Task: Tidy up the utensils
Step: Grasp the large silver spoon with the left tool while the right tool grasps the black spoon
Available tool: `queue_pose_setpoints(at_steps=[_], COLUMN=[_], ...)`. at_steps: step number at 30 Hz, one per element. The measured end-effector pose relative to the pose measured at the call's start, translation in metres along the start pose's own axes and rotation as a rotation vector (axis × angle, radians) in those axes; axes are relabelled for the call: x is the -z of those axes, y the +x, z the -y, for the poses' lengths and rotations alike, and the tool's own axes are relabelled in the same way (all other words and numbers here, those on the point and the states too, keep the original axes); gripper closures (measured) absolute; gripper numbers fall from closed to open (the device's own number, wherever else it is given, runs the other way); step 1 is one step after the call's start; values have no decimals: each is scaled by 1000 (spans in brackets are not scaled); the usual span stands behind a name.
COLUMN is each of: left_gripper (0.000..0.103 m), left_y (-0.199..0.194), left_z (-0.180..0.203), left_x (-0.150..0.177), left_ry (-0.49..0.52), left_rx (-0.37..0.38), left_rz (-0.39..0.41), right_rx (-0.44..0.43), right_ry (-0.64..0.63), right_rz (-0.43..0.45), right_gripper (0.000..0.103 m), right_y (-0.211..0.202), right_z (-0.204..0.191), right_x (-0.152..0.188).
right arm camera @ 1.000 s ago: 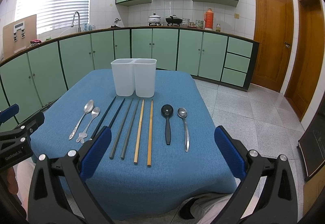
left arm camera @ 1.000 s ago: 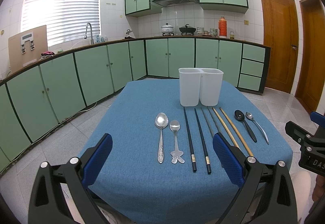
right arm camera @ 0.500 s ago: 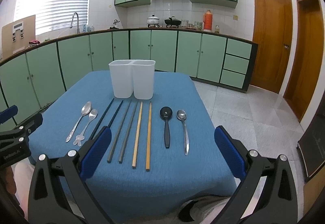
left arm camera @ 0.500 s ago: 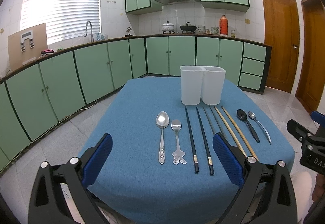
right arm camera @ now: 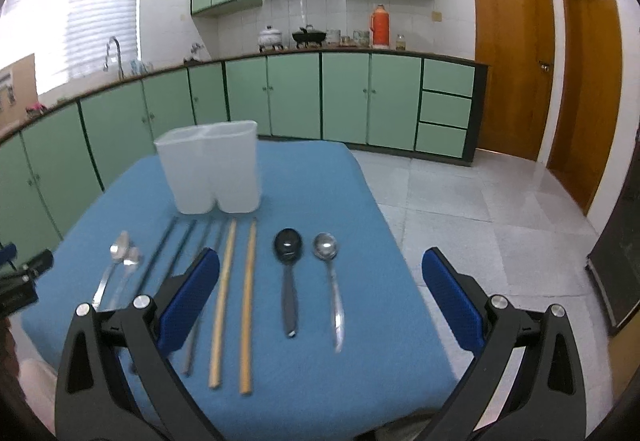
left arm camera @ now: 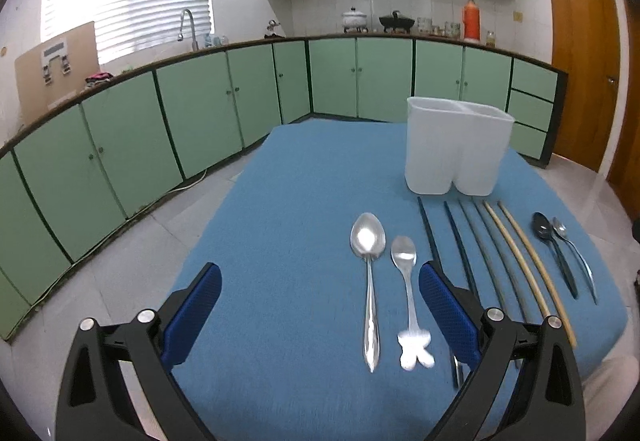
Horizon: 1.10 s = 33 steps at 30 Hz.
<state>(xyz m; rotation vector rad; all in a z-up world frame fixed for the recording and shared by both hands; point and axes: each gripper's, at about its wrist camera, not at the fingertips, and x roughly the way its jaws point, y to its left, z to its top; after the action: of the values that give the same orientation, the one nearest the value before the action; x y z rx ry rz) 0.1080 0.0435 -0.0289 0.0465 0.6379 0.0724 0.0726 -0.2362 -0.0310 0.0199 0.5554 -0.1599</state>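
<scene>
Both grippers are closing in on the table compared with a second ago, and they are spreading apart: the left gripper [left arm camera: 320, 311] is now hanging over the near left part of the blue tablecloth [left arm camera: 280, 241], while the right gripper [right arm camera: 320, 299] is hovering over the right end of the utensil row. Each is standing wide apart and gripping nothing. The utensils are lying in a tidy line across the cloth, handles toward the person, probably so each can be pinched by its handle end: a large metal spoon [left arm camera: 369, 273] and a small spoon with a flower-shaped handle [left arm camera: 408, 289] on the left, then black chopsticks [left arm camera: 429, 237], grey chopsticks [left arm camera: 486, 253] and wooden chopsticks [right arm camera: 236, 301], then a black spoon [right arm camera: 288, 269] and a slim metal spoon [right arm camera: 330, 281] on the right. Just behind the chopstick tips, the white two-compartment holder [right arm camera: 210, 173] is standing upright and looks empty, so sorting seems not yet begun. In the left wrist view the near ends of the black chopsticks are disappearing behind the right-hand pad; in the right wrist view the left-hand pad is covering part of the grey pair, and the two left spoons are blurring together. At that view's left edge, the other tool is showing only partly.
</scene>
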Motion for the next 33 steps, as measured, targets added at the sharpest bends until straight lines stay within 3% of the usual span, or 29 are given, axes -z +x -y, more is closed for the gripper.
queue_pose_setpoints(at_steps=[8,12,16,19,21,23,27,30,31,33], left_gripper=[6,8,19,20,25,35,43,60,70,70], left_y=[69,109,134,142,147,150,155,153,153,153], left_z=[11,17,19,19,18,19,20,19,19,17], left_x=[-27,-36,-38,-36,-36,-34,-30,-29,-30,-30], left_ry=[-12,8,2,-1,-4,-3,1,-2,-5,-14], left_rx=[35,30,51,68,77,88,109,119,122,134], left_rz=[-116,-188,-258,-286,-300,-315,-328,-321,-319,-318], right_rx=[25,48,49,52,47,38,34,40,39,27], right_ry=[-31,-36,-28,-36,-42,-57,-77,-91,-90,-87], right_rz=[-142,-156,-175,-180,-185,-187,-192,-199,-203,-211], right_gripper=[5,5,5,5,5,5,5,5,6,15], right_y=[70,91,109,119,123,126,132,135,136,138], right_z=[-5,-4,-3,-3,-4,-6,-6,-5,-4,-1], right_x=[-12,-15,-19,-20,-20,-20,-21,-21,-21,-21])
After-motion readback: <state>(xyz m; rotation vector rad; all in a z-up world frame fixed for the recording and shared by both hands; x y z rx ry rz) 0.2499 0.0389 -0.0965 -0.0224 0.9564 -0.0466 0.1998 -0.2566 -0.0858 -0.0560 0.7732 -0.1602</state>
